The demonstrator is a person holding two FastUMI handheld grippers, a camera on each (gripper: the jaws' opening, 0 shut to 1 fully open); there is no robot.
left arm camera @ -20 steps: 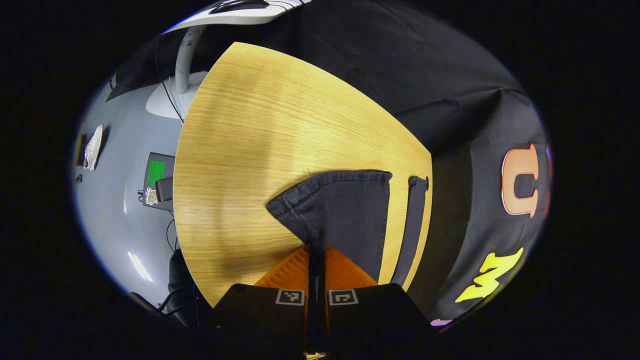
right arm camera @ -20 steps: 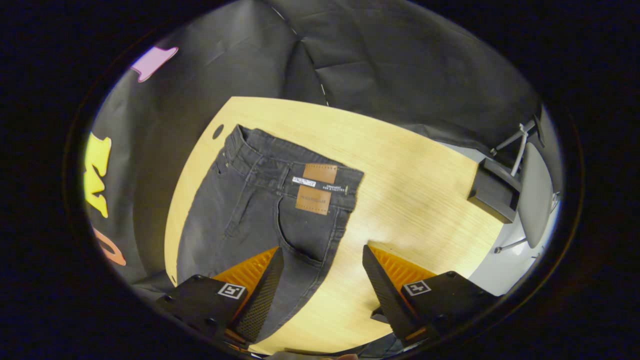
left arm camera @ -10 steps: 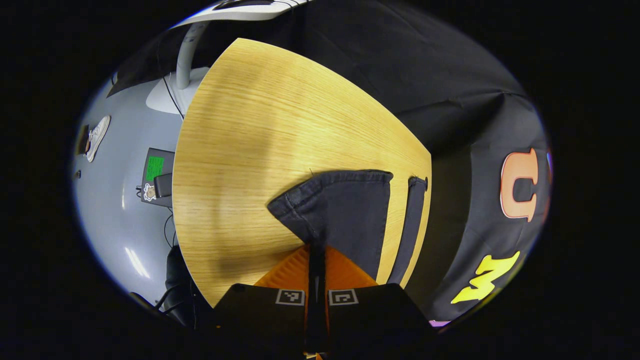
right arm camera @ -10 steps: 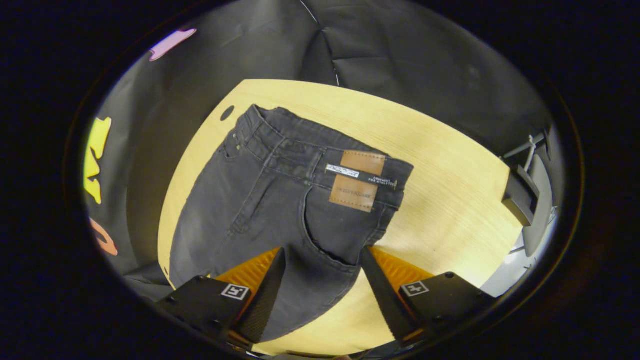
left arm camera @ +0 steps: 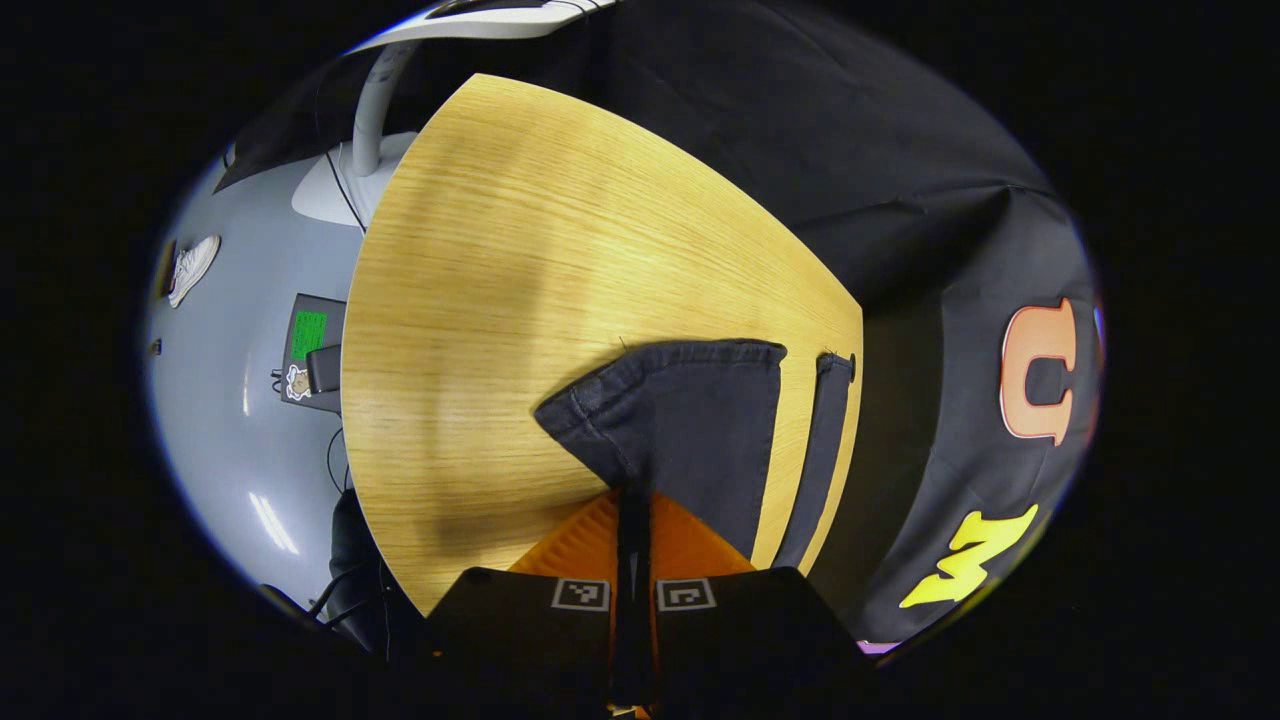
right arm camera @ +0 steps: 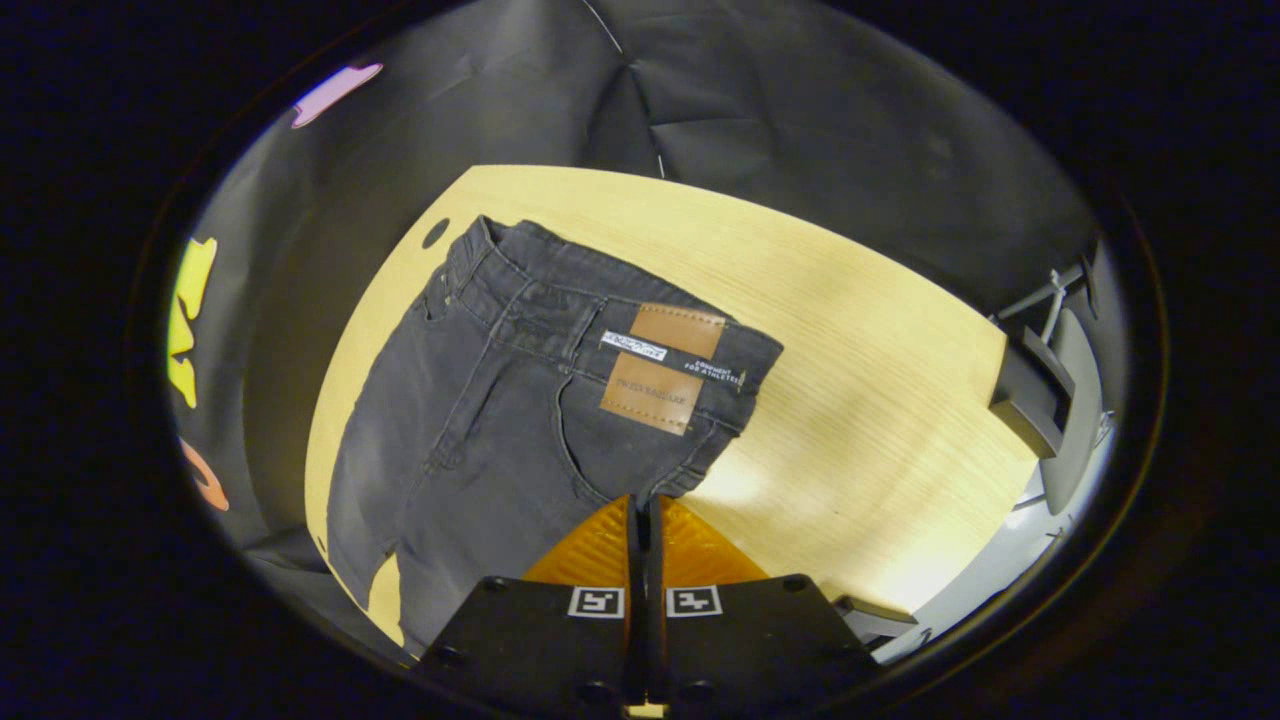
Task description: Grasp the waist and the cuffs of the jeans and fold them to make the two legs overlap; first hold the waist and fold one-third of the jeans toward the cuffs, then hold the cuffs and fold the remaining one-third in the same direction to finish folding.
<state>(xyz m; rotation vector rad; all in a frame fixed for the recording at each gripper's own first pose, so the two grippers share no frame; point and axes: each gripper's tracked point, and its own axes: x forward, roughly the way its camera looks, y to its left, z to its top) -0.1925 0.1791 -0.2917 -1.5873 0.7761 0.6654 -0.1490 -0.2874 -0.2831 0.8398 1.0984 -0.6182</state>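
Gripping the soft, heavy dark denim jeans [right arm camera: 500,420] spread on the pale wooden table [right arm camera: 860,400], we clamp the left gripper [left arm camera: 632,500] on a cuff edge directly ahead, the right gripper [right arm camera: 645,505] on the seat edge below the waistband.

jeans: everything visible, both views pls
The jeans are dark grey-black denim, lying flat on the wooden table, with the waistband at the far end and a tan leather patch on it. The right gripper is shut on the crotch-side edge. In the left gripper view, the left gripper pinches one cuff, while the other leg lies along the table's edge.
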